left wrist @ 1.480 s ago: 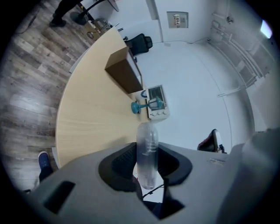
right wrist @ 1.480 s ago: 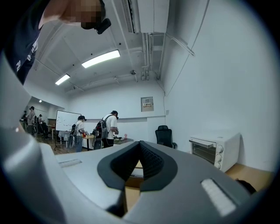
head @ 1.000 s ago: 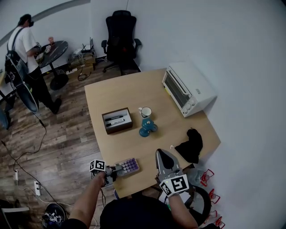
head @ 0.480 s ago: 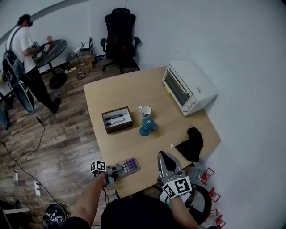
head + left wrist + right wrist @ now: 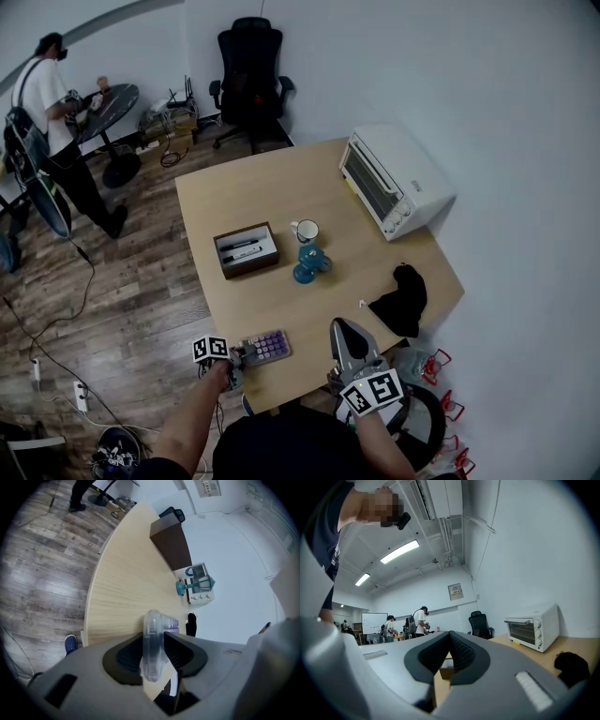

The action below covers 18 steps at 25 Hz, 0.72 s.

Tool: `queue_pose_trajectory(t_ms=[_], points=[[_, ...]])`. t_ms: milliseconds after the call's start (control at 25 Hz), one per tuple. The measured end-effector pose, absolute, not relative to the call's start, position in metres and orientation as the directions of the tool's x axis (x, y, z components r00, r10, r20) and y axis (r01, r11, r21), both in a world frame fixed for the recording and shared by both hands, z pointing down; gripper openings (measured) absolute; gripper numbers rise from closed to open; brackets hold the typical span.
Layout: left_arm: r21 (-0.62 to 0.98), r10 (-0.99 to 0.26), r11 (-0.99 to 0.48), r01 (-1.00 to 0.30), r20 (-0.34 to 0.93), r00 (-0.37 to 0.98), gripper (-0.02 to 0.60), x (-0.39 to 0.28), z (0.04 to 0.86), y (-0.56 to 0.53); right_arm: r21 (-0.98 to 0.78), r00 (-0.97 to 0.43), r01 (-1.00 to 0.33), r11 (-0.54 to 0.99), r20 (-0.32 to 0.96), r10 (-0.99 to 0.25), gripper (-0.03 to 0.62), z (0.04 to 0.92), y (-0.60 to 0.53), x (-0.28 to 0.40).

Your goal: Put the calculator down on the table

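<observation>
Jaws on the left gripper (image 5: 238,355) were opening, with the clear-cased end of the calculator (image 5: 266,346) between their dark pads; in the left gripper view the case stood edge-on in the gap, its purple keys showing just past the pads. From the head view the calculator appeared to lie flat, keys up, on the wooden desk (image 5: 244,192), close to the corner nearest the person's left hand (image 5: 220,375) and just beside the near edge. On the right gripper (image 5: 339,325) the jaws were closed tip to tip with nothing between them; it was held level over the near edge of the desk, well apart from the calculator. Farther up the desk sat an open brown box (image 5: 246,250) holding two pens, and just beside it a white mug (image 5: 306,232) with a teal object (image 5: 309,266) touching or almost touching it on the near side. A black cloth (image 5: 403,302) lay near the right edge, and a white toaster oven (image 5: 395,184) stood at the far right corner. Beyond the desk was a black office chair (image 5: 253,75), and at the far left another person (image 5: 54,112) stood by a round table (image 5: 117,99).
</observation>
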<state>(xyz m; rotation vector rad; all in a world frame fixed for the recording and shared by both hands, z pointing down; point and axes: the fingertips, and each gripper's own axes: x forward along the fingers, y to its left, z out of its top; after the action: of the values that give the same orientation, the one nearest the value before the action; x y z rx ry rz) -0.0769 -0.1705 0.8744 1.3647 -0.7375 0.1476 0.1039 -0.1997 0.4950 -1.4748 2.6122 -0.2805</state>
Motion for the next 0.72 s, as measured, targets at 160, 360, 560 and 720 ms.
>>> queue_pose_trajectory(t_ms=[160, 360, 560, 720], points=[[0.785, -0.339, 0.253, -0.565, 0.619, 0.708, 0.144, -0.082, 0.875, -0.172, -0.231, -0.52, -0.828, 0.511, -0.024, -0.854, 0.006, 0.496, -0.198, 0.1], [0.749, -0.358, 0.283, -0.598, 0.661, 0.659, 0.156, -0.084, 0.874, -0.166, -0.233, -0.521, -0.827, 0.511, -0.025, -0.853, 0.006, 0.496, -0.198, 0.099], [0.676, -0.379, 0.282, -0.681, 0.731, 0.568, 0.161, -0.098, 0.874, -0.161, -0.25, -0.518, -0.824, 0.509, -0.035, -0.855, 0.006, 0.498, -0.199, 0.104], [0.661, -0.481, 0.216, -0.718, 0.712, 0.511, 0.145, -0.113, 0.855, -0.167, -0.253, -0.525, -0.818, 0.516, -0.036, -0.85, 0.006, 0.499, -0.198, 0.102]])
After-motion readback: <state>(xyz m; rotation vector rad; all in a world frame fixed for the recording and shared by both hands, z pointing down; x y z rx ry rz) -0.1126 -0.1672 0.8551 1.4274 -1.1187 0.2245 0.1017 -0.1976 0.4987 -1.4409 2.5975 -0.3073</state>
